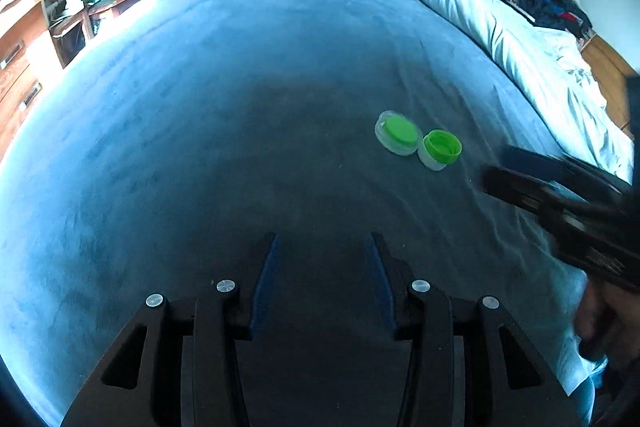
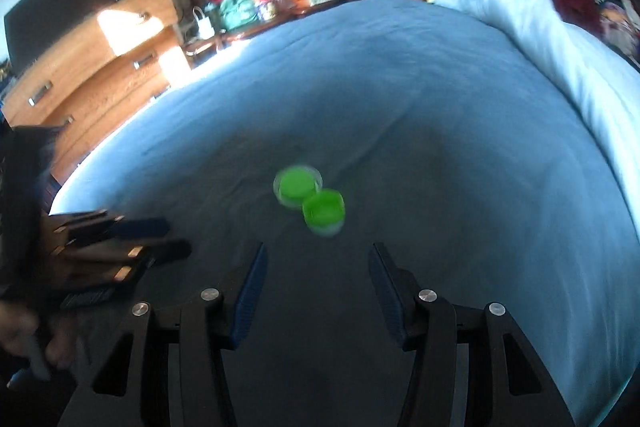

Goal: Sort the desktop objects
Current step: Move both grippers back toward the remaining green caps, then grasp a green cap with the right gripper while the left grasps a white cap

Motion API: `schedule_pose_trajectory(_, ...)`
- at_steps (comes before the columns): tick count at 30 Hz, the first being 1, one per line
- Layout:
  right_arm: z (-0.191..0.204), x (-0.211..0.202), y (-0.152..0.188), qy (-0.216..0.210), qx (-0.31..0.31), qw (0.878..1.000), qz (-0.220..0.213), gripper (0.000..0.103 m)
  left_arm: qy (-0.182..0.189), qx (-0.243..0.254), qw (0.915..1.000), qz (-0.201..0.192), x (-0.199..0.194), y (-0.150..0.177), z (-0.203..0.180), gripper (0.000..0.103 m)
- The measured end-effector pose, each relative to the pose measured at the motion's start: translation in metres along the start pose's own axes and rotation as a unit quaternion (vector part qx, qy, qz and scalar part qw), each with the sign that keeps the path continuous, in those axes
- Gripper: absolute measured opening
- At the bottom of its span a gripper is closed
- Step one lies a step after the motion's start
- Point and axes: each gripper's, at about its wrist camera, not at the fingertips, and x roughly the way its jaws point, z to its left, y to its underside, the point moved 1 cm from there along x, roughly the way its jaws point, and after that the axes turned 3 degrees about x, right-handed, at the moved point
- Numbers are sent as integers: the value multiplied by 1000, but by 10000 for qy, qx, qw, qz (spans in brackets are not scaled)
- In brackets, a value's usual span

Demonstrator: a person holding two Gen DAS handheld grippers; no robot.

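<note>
Sorting looks barely begun; two small round clear-plastic containers with green inserts (image 2: pixel 310 201) lie touching on the blue bedspread (image 2: pixel 440 107), untouched; left gripper (image 1: pixel 322 251) and right gripper (image 2: pixel 316 259) hover near them, fingers parted, empty.

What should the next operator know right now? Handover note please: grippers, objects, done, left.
Left gripper: jaws apart, nothing between them, over bare blue bedspread.
Right gripper: jaws apart, nothing between them, pointed at the two containers just ahead of its tips, not touching them.
Objects: two small clear containers with green inside, side by side and touching on the bedspread. The far container looks capped or filled green; the near container looks open-topped. The right wrist view is blurred, so detail is unsure.
Done: nothing visibly sorted.
Left: pick and sort both; no destination bin is in view.
</note>
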Motion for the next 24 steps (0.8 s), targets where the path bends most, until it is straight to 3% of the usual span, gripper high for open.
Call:
schedule_pose_trajectory(3, 4, 22, -13, 89, -198, 9997, 71, 56, 65, -28, 10000, -25, 3, -2, 3, 39)
schedule_pose_trajectory(6, 4, 38, -18, 148, -275, 9990, 326, 37, 122, 19, 9999, -48, 2, -3, 2, 43)
schedule_pose_trajectory(8, 3, 41, -15, 178, -293, 9987, 387, 34, 115, 55, 9999, -68, 3, -3, 1, 45)
schedule_pose_trajectory(11, -1, 17, -9, 187, -168, 9996, 133, 34, 134, 129, 9998, -72, 2, -5, -2, 45)
schedule_pose_trajectory(14, -6, -23, 11, 187, 103, 9996, -164, 34, 557, 396, 9977, -30, 4, -12, -16, 45)
schedule_pose_trajectory(17, -10, -38, 43, 262, 369, 9989, -103, 34, 896, 921, 9917, 10, 13, -22, -46, 44)
schedule_pose_trajectory(20, -12, -42, 73, 227, 646, 9976, 34, 34, 821, 1199, 9893, 90, 35, -36, -68, 44)
schedule_pose_trajectory(24, -10, -43, 87, 212, 664, 9975, 67, 34, 688, 1150, 9910, 7, 53, -55, -74, 44)
